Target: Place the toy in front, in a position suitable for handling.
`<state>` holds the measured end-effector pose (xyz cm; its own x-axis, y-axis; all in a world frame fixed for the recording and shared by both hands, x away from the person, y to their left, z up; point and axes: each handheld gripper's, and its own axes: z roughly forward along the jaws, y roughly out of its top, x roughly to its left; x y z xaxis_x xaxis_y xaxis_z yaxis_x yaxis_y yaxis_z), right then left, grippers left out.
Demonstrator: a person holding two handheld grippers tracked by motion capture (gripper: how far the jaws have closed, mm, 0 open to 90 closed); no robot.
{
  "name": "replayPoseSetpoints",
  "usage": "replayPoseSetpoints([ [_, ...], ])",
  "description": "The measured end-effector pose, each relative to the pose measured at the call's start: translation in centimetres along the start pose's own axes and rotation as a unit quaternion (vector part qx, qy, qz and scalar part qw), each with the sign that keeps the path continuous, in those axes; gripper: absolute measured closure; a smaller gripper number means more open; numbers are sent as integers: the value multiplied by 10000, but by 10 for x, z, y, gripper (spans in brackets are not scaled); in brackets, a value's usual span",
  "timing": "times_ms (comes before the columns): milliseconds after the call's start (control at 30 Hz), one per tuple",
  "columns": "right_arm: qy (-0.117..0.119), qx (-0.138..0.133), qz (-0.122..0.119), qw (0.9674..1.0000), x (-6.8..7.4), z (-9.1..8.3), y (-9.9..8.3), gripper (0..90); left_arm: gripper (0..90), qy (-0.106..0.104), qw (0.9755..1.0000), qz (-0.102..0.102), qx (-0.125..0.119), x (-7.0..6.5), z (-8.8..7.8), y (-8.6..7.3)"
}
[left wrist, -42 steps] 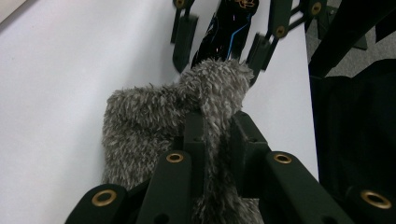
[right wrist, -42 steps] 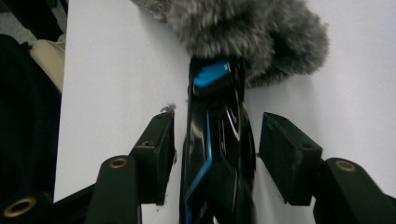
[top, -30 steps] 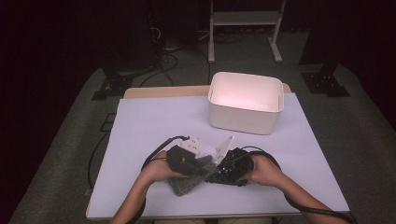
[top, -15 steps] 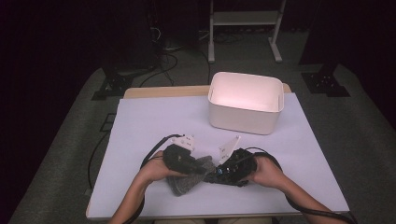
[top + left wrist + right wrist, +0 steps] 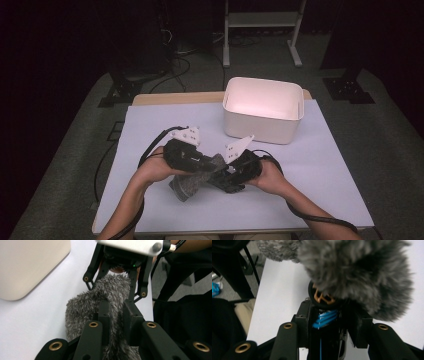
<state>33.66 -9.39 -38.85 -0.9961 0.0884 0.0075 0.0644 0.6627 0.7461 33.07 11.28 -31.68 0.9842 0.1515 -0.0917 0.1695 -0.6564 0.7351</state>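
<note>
A grey furry cover [image 5: 191, 183] hangs between my two grippers above the near middle of the white table [image 5: 325, 165]. My left gripper [image 5: 209, 168] is shut on the fur [image 5: 100, 297], which bunches between its jaws [image 5: 115, 312]. Facing it, my right gripper [image 5: 226, 176] is shut on a black cylindrical piece with a gold ring and blue bands [image 5: 323, 298]. The furry cover [image 5: 362, 272] sits over the top of that piece. In the left gripper view, my right gripper [image 5: 116, 277] meets the far end of the fur. The piece's far end is hidden by fur.
A white rectangular bin [image 5: 260, 127] stands at the back right of the table, an arm's reach beyond the grippers. Cables trail from both grippers across the tabletop. The table's front edge lies just under the person's forearms. Dark floor and stands surround the table.
Both hands have risen a little, the left more. The furry cover has lifted with them and now stretches between the two grippers.
</note>
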Motion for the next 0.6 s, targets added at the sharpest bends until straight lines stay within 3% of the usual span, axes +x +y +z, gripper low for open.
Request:
replayPoseSetpoints([
  [33,6,-18,22,10000,0,0,-2,570,784,-5,9999,63,89,0,3,3],
  [200,-45,-302,78,9995,1,-8,-13,570,784,-112,9998,164,14,-1,11,14],
  [300,-111,-301,58,9995,4,-14,-17,570,783,-134,9996,263,47,-2,15,22],
  [600,-256,-300,-55,9992,10,-31,-28,570,783,-168,9996,242,34,-3,18,26],
])
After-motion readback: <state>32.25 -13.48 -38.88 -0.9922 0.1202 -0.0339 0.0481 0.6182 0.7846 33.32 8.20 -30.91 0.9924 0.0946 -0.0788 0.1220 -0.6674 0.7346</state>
